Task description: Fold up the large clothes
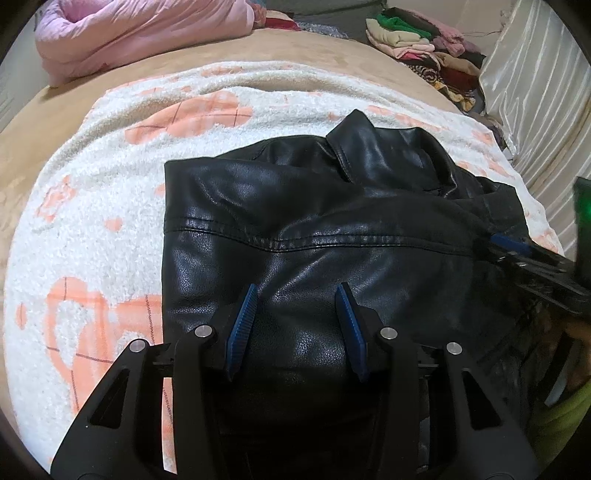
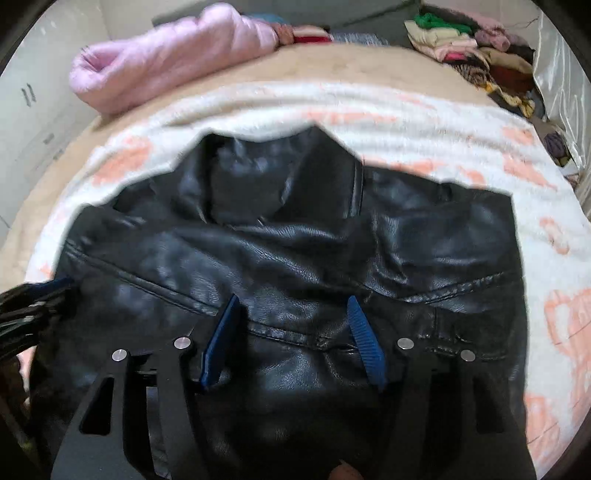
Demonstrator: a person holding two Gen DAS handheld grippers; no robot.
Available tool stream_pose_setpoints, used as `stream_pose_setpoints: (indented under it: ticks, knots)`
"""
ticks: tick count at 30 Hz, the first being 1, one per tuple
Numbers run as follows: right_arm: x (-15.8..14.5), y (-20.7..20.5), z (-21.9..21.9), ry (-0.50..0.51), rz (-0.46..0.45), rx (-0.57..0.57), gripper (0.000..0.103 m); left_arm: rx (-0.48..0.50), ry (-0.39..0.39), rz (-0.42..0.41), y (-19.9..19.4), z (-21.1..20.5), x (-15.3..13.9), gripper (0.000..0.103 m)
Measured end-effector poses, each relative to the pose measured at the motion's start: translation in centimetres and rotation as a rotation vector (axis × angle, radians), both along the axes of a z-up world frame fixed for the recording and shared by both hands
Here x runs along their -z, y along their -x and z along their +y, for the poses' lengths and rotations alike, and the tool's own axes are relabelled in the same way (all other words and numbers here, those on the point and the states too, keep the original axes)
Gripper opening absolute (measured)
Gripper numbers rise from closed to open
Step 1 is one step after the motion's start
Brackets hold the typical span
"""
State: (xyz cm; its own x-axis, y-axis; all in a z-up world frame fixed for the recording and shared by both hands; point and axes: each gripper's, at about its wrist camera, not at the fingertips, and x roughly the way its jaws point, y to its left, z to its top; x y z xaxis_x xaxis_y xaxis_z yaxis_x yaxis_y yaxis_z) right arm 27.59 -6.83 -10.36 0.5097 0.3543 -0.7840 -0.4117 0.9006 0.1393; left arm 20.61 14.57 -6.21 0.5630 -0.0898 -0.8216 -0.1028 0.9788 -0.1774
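A: Where is the black jacket (image 1: 295, 229)?

B: It lies in the middle of the bed, on a fluffy white blanket (image 1: 92, 229) with orange shapes. It is partly folded. Its collar (image 1: 354, 147) points to the far side.

A: And the left gripper (image 1: 299, 295)?

B: It is at the near edge of the jacket, pointing down at it. Its two blue pads (image 1: 242, 325) are apart. Shiny black leather bulges up between them, but I cannot tell if the pads squeeze it or only sit on each side.

A: What about the right gripper (image 2: 291, 306)?

B: It is over the right part of the jacket, near a seam (image 2: 280, 332). Its blue pads (image 2: 365, 339) are spread wide and pinch nothing. The leather is just under them. That picture is a bit blurry.

A: Can they see each other?

B: Yes. The right one shows at the right edge of the left camera's picture (image 1: 532, 258), and the left one at the left edge of the right camera's picture (image 2: 40, 295).

A: What else is in the room?

B: Under the blanket is a tan bed cover (image 1: 295, 48). A puffy pink quilt (image 1: 129, 33) sits far left. A pile of folded clothes (image 1: 424, 40) sits far right, next to something shiny and white (image 1: 532, 81).
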Motion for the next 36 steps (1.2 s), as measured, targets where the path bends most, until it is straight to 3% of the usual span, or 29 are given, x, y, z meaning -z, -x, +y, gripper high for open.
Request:
stream_pose_setpoints:
  ticks: [5,11,14,23,28,31,36]
  knots:
    - [-3.8,2.9,-2.9,-0.062,-0.099,0.016,0.062,0.043,-0.008,-0.031,1.4,-0.9,-2.4,0.038]
    - [-4.7,5.5,-5.6,-0.074,-0.139,0.040,0.063,0.127,0.005,-0.050,3.4,-3.8,-3.3,0.041]
    - [-4.2,6.3,-6.0,-0.083,-0.145,0.042,0.067,0.158,0.018,-0.004,3.6,-5.1,-1.9,0.048]
    - [-2.0,6.4,-5.4,-0.040,-0.077,0.028,0.068,0.151,-0.017,0.035,3.1,-5.8,0.7,0.049]
    - [1.7,5.1,-5.3,0.088,0.000,0.065,0.068,0.152,-0.016,0.035,2.9,-5.7,0.8,0.050]
    - [2.6,4.9,-6.1,0.026,0.017,0.089,0.068,0.151,-0.009,0.032,3.0,-5.6,0.8,0.050]
    - [0.3,6.2,-6.9,-0.035,-0.024,0.096,0.069,0.150,0.003,0.011,3.5,-5.2,-0.2,0.049]
